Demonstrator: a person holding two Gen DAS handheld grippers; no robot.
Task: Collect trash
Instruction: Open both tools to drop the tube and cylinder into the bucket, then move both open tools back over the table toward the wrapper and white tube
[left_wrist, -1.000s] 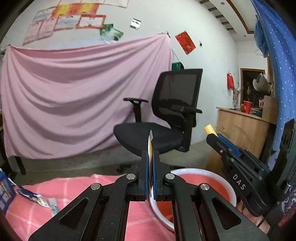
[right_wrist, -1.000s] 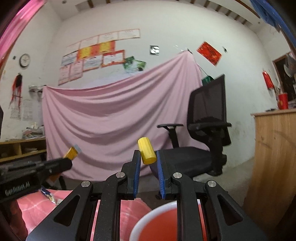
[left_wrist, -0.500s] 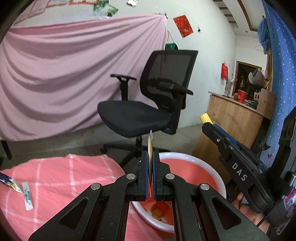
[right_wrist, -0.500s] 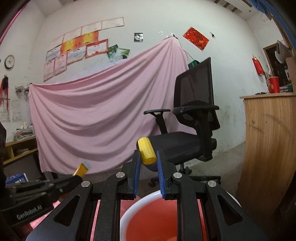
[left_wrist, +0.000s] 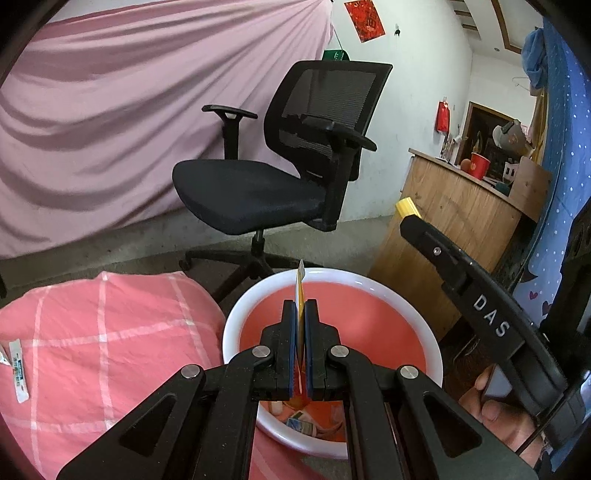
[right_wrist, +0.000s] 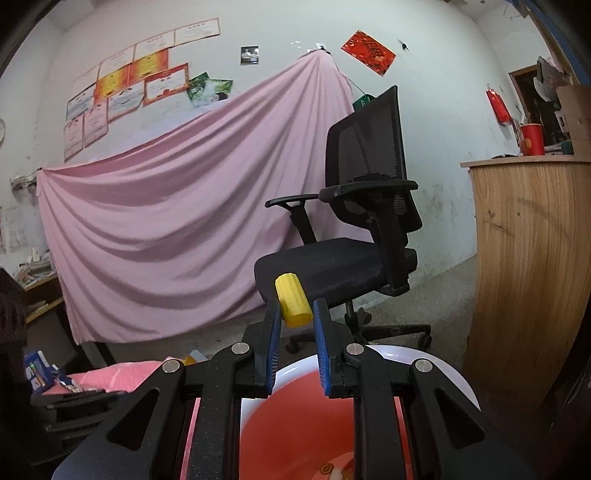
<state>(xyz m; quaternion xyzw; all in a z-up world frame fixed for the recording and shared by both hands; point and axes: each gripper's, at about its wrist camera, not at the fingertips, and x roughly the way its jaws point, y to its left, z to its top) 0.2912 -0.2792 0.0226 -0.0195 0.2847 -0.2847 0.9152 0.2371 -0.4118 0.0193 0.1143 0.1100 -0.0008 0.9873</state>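
hovering over a white-rimmed red basin (left_wrist: 413, 306), the left gripper (left_wrist: 301, 317) is seen with its blue-padded fingers (left_wrist: 291, 332) pressed almost together on a thin yellow wrapper (left_wrist: 300, 291), which is held upright on edge and sticks up past the fingertips. trash already in the basin is glimpsed at the bottom, below the gripper, though the pieces are too small to be identified. the basin is set just beside a pink checked cloth (left_wrist: 110, 332), on whose left edge a small white sachet (left_wrist: 18, 373) is left lying.

in the right wrist view, the right gripper (right_wrist: 295, 325) is shown above the same basin (right_wrist: 443, 373), with a yellow ribbed cap (right_wrist: 291, 304) between its fingers (right_wrist: 320, 332); the left pad is touched by the cap, while a narrow gap is seen at the right pad, so whether it is still clamped cannot be told. the same gripper (left_wrist: 417, 225) is caught from the left wrist camera at the basin's right, the cap (left_wrist: 406, 206) showing at its tip.

a black office chair (left_wrist: 277, 177), a draped pink sheet (left_wrist: 110, 110) and a wooden counter (left_wrist: 454, 214) are seen behind.
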